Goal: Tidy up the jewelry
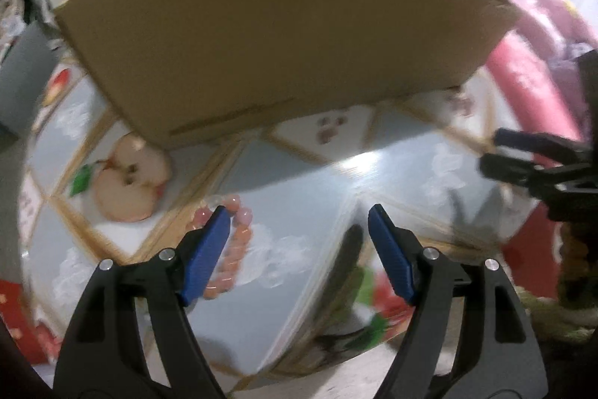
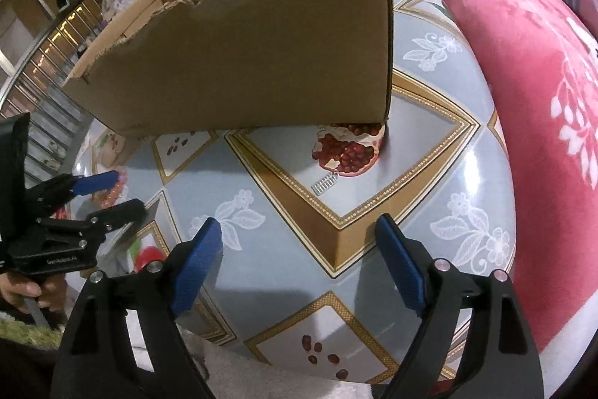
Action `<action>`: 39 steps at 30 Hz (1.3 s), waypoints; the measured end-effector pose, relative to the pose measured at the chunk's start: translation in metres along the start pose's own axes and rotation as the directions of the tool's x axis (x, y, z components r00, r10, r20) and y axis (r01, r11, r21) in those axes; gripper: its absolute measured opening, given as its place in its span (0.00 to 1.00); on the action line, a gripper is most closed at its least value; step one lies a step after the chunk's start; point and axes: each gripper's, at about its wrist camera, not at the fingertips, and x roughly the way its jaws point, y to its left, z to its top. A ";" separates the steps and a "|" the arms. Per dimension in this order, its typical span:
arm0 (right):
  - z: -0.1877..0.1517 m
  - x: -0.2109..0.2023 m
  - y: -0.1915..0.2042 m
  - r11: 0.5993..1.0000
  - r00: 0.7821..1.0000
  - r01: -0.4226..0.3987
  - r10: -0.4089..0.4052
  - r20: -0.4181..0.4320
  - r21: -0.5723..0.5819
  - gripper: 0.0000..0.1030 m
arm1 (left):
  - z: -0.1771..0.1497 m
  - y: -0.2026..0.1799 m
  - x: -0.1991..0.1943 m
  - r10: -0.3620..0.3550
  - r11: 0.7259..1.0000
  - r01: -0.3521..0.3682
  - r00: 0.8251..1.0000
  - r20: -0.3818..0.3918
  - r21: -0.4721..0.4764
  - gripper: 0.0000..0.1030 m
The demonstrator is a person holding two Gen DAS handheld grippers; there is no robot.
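Observation:
A pink-orange bead bracelet [image 1: 233, 245] lies on the patterned tablecloth, partly hidden behind the left finger of my left gripper [image 1: 299, 215]. That gripper is open above the cloth with nothing between its pads. In the right wrist view the bracelet [image 2: 112, 194] shows beside the left gripper [image 2: 129, 191]. A small silver ribbed piece [image 2: 325, 183] lies next to the printed pomegranate, ahead of my right gripper [image 2: 299, 223], which is open and holds nothing. The right gripper [image 1: 491, 152] also shows at the right edge of the left wrist view. An open cardboard box [image 2: 261, 55] stands behind both.
The box [image 1: 280, 43] has a torn top edge and fills the far side of the round table [image 2: 467, 144]. A red flowered blanket [image 2: 523, 70] lies to the right of the table. A person's hand [image 2: 18, 290] holds the left gripper's handle.

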 end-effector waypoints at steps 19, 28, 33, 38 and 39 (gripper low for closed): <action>0.003 -0.026 -0.010 0.998 0.989 -0.063 0.064 0.130 -0.016 0.63 | -0.009 0.008 -0.009 0.041 0.996 -0.044 0.998 0.037 0.075 0.28; 0.004 -0.019 -0.013 0.997 0.991 0.016 -0.006 0.135 -0.077 0.36 | -0.005 0.018 -0.003 0.053 0.997 -0.055 0.998 0.027 0.051 0.08; 0.009 -0.009 -0.010 0.985 0.991 0.038 -0.016 0.132 -0.166 0.31 | -0.006 0.022 -0.004 0.043 0.998 -0.045 0.999 0.033 0.046 0.08; 0.011 -0.002 -0.009 0.964 0.992 0.053 -0.021 0.126 -0.260 0.28 | -0.006 0.020 -0.004 0.043 0.998 -0.045 0.998 0.035 0.050 0.08; 0.011 -0.001 -0.009 0.960 0.992 0.055 -0.022 0.123 -0.273 0.27 | -0.006 0.020 -0.005 0.043 0.998 -0.045 0.998 0.035 0.052 0.08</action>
